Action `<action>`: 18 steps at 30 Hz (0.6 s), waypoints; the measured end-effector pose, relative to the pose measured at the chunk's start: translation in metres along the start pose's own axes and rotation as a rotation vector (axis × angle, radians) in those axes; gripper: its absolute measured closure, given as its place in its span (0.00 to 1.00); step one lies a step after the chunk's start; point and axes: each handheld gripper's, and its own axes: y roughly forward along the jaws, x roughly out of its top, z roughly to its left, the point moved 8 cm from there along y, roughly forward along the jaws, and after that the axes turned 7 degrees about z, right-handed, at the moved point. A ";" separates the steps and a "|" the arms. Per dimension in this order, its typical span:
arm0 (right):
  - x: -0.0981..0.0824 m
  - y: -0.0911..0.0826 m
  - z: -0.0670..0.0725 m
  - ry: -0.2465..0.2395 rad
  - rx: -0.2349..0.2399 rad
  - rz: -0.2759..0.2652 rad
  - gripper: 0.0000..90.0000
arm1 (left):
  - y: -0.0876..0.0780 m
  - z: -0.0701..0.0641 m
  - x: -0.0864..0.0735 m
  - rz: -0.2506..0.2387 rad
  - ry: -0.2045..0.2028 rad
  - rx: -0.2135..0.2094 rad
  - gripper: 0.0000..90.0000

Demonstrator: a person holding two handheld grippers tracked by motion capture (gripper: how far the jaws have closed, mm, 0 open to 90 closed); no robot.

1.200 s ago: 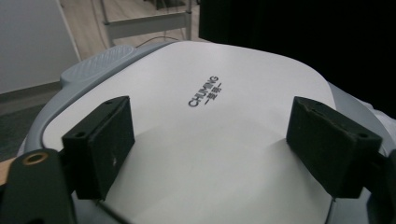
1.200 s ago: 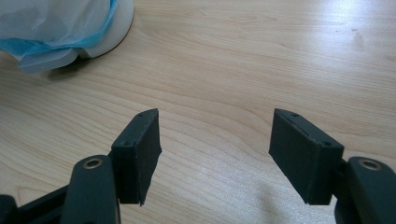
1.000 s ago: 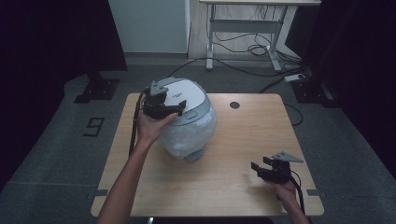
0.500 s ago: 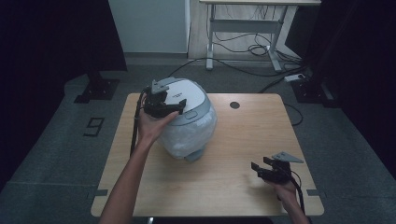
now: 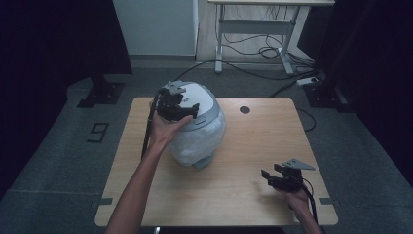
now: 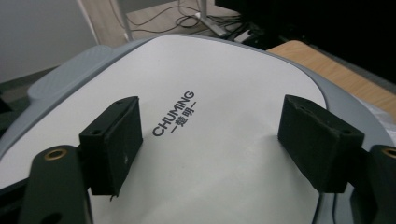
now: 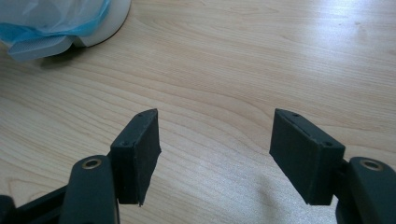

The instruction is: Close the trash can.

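A round white appliance with a grey rim, its lid (image 6: 219, 135) printed CHUMING, stands on the wooden table (image 5: 243, 195) left of centre; clear plastic wrap (image 5: 195, 144) covers its body. My left gripper (image 5: 178, 108) hovers open just above the lid (image 5: 204, 100), jaws spread wide with nothing between them. My right gripper (image 5: 272, 178) rests low near the table's front right, open and empty, pointing left toward the appliance. In the right gripper view the wrapped base (image 7: 60, 28) of the appliance lies far ahead at upper left, beyond the open gripper (image 7: 215, 156).
A round cable hole (image 5: 245, 109) sits in the tabletop at the back right. Behind the table stand a white desk frame (image 5: 258, 34) with cables on the floor and dark curtains at both sides. Bare wood stretches between the appliance and my right gripper.
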 end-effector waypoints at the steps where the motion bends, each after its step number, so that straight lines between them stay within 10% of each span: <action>1: 0.000 0.000 0.000 0.000 0.000 0.000 0.36 | 0.000 0.000 0.000 0.000 0.000 0.000 0.24; 9: 0.001 -0.002 -0.003 0.010 0.000 -0.008 0.36 | -0.003 0.003 -0.003 -0.013 -0.027 -0.051 0.24; 18: 0.002 -0.007 -0.010 0.027 -0.012 -0.020 0.36 | -0.034 0.001 -0.015 -0.139 -0.032 -0.156 0.21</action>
